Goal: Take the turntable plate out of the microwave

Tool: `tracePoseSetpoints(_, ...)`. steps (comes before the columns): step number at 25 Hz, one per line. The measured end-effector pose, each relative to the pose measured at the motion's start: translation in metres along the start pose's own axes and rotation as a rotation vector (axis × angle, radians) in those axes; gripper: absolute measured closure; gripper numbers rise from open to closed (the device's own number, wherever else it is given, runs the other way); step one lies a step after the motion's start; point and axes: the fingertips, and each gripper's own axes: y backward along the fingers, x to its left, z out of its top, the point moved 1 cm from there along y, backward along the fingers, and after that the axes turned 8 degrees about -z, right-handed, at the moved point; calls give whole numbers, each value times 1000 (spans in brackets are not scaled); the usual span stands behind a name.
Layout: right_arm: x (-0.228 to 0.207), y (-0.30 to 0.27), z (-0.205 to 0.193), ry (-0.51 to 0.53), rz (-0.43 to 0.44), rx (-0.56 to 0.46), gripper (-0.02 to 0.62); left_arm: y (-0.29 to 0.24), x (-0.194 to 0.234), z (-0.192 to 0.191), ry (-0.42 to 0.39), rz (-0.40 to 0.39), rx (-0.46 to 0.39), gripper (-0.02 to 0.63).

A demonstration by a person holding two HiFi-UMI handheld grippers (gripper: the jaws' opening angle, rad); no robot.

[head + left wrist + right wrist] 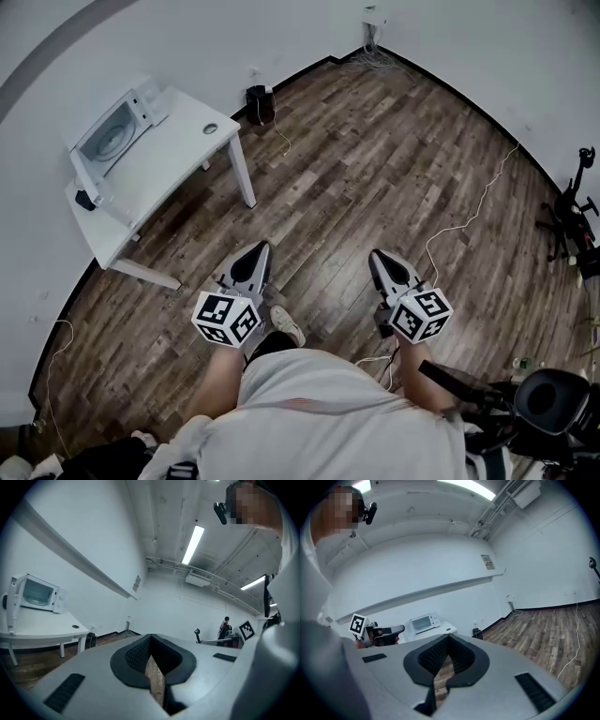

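Note:
A white microwave point(114, 134) stands on the far left end of a white table point(178, 164), several steps away from me. Its door point(86, 178) hangs open, and the round turntable plate point(112, 141) shows faintly inside. The left gripper view has the microwave point(37, 595) at its left, the right gripper view has it point(423, 622) small in the distance. My left gripper point(255, 255) and right gripper point(380, 261) are held side by side over the wood floor, pointing forward. Both are shut with nothing between the jaws.
A black box point(258, 103) with a cable sits on the floor by the wall beyond the table. A white cable point(469, 220) runs across the floor at right. An exercise bike point(574, 202) stands far right. A person point(226, 626) stands in the distance.

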Motion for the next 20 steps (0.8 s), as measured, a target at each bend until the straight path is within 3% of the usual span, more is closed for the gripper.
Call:
tracePoseSetpoints(9,22,-131,37,26,77,28,600,-24,110,51,-3,88,-33,595)
tracePoseSetpoints(20,87,-231,46,73,225,94,600,12,194,76,0,232,-80,595)
